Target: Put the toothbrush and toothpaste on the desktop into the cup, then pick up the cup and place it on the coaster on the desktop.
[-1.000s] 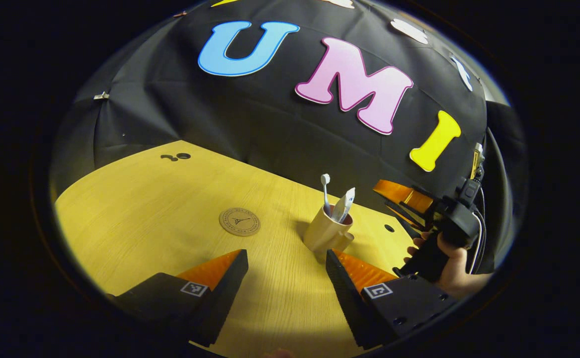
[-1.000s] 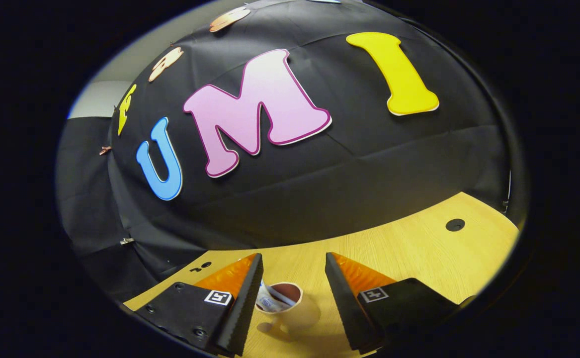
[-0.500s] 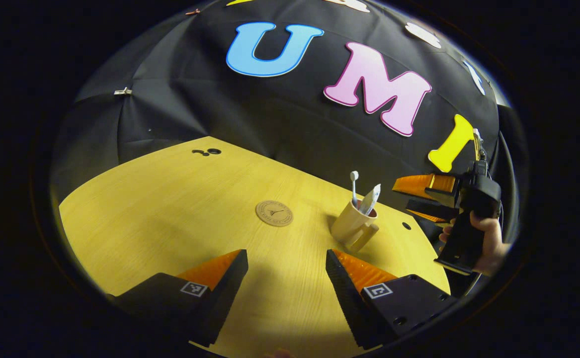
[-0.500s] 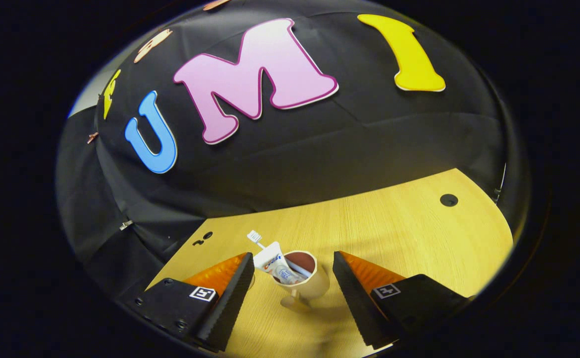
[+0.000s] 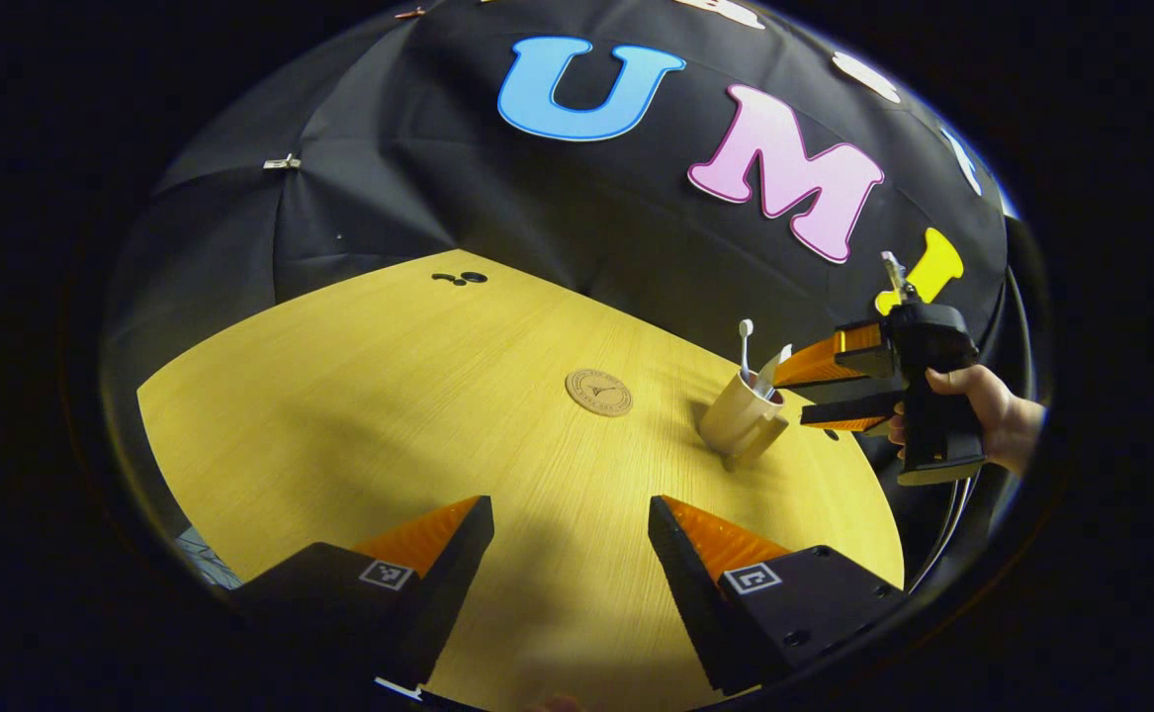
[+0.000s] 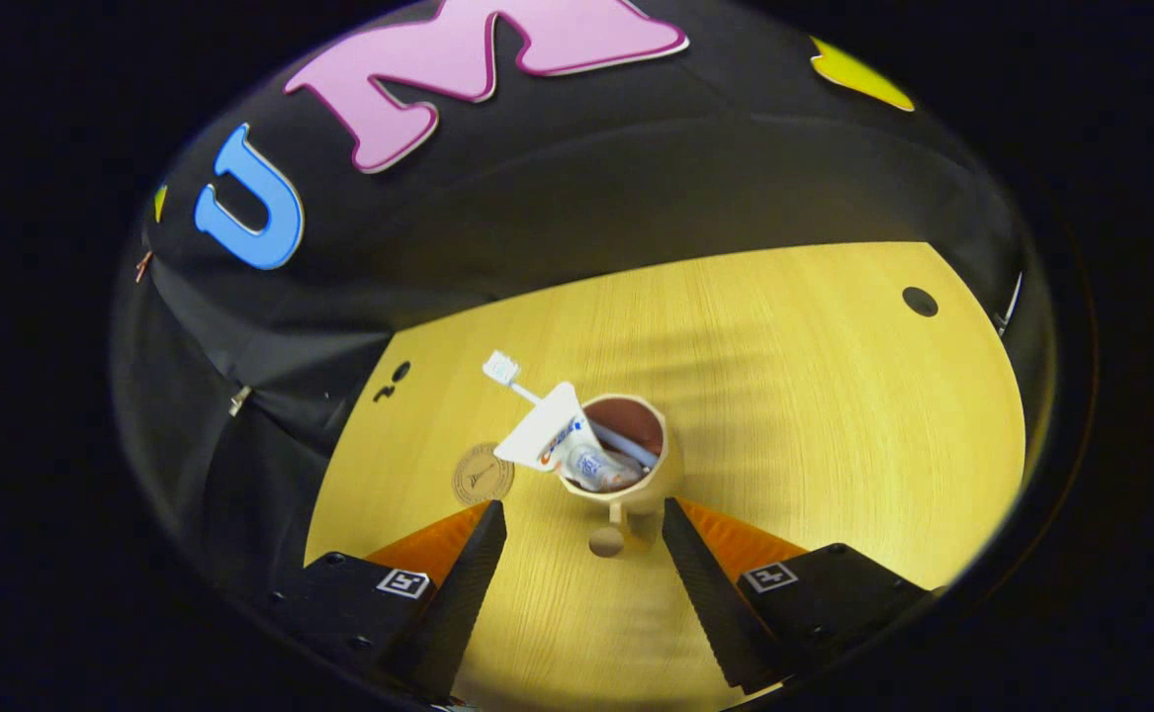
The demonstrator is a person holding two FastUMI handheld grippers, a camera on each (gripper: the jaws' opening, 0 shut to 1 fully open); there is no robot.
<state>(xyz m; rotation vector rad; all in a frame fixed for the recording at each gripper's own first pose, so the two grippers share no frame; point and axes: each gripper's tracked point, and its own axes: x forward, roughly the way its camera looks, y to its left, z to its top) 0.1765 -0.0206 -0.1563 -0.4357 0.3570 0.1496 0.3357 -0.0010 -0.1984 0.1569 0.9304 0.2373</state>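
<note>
A beige cup [image 5: 738, 423] [image 6: 636, 473] with a handle stands upright on the wooden desk, holding a white toothbrush [image 5: 745, 341] [image 6: 512, 378] and a toothpaste tube [image 5: 772, 368] [image 6: 557, 440]. A round brown coaster [image 5: 598, 392] [image 6: 483, 475] lies flat a short way to the cup's left. My right gripper [image 6: 581, 519] hovers open above and just behind the cup, its handle between the fingertips' line; in the left gripper view the right gripper [image 5: 804, 391] sits right beside the cup, held by a hand [image 5: 987, 415]. My left gripper [image 5: 569, 514] is open over bare desk, well short of the cup.
The wooden desk [image 5: 389, 396] [image 6: 834, 415] has small round holes at its far corners [image 5: 474, 278] [image 6: 919, 301]. Black cloth closes the back and sides. Cables hang by the hand at the desk's right edge.
My left gripper has drawn back and swung left, so the cup now sits farther off. My right gripper has risen and tilted down over the cup, bringing coaster and cup contents into sight.
</note>
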